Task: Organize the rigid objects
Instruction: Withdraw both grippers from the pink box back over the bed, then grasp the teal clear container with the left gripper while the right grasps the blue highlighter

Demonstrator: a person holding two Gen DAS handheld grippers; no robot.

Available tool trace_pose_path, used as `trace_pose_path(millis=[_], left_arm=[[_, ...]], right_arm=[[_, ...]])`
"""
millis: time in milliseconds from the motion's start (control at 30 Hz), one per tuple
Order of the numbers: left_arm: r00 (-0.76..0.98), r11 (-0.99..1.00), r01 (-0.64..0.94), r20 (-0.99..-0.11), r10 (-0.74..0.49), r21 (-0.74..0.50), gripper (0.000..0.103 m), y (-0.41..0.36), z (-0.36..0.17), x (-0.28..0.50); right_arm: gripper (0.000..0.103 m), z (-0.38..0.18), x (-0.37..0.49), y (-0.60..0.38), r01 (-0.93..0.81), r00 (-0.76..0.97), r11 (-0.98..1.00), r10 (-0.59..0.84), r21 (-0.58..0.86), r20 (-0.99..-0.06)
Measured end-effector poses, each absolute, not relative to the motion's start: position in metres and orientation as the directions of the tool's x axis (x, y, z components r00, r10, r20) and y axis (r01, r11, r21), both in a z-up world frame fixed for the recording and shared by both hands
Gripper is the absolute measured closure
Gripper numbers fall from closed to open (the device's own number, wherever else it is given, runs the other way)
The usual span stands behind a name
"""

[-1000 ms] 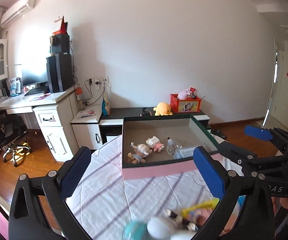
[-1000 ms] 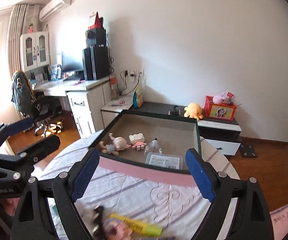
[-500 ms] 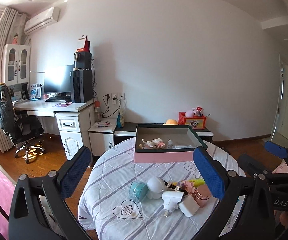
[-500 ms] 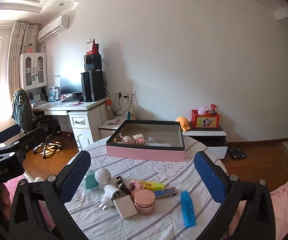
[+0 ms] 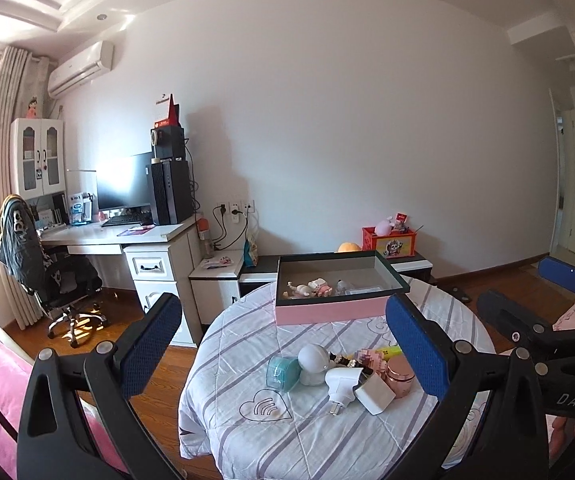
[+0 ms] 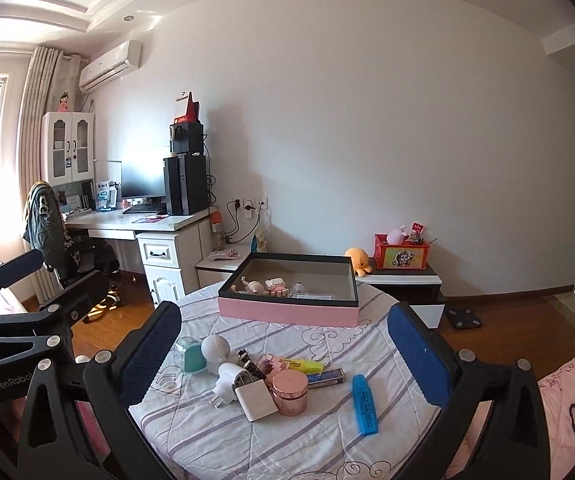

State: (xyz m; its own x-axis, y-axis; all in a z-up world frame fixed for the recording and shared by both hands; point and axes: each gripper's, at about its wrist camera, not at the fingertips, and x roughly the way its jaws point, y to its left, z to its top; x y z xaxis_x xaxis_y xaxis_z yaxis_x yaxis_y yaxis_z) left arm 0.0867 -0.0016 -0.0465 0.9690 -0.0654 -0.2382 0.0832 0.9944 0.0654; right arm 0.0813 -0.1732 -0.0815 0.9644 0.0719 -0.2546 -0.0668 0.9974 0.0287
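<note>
A pink box [image 5: 327,314] [image 6: 307,314] with a dark rim stands at the far side of the round table [image 5: 247,432] and holds small dolls [image 6: 263,288]. Nearer lie a teal container [image 6: 189,354], a white round figure [image 6: 215,350], a white plug [image 6: 227,380], a white charger cube [image 6: 255,400], a rose-gold jar [image 6: 289,392], a yellow highlighter [image 6: 303,365] and a blue highlighter [image 6: 364,404]. My left gripper [image 5: 283,320] and right gripper [image 6: 285,320] hover side by side short of the table's near edge, both open and holding nothing.
A desk [image 6: 135,220] with a monitor and computer tower stands at the left beside an office chair [image 5: 59,276]. Behind the table a low cabinet [image 6: 403,280] carries a red toy crate and an orange plush. Pink bedding [image 6: 567,380] lies at the right, wood floor around.
Both grippers have pulled back from just above the pink box, so the whole table now shows. The right gripper's jaws have widened a little.
</note>
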Motion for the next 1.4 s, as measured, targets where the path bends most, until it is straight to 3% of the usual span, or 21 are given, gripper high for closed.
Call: trace_pose_path(millis=[1000,1400], left_arm=[[0.965,0.995,0.074,-0.257,-0.053,0.072,0.000,-0.003,-0.050,0.085],[0.928,0.992,0.110,-0.363,-0.080,0.062,0.000,-0.002,-0.085,0.115]], right_arm=[[0.000,-0.085,0.083,-0.175,-0.067,0.955,0.997,0.072,0.025,-0.288],[0.000,-0.117,0.110,-0.175,-0.069,0.919,0.997,0.072,0.020,-0.387]])
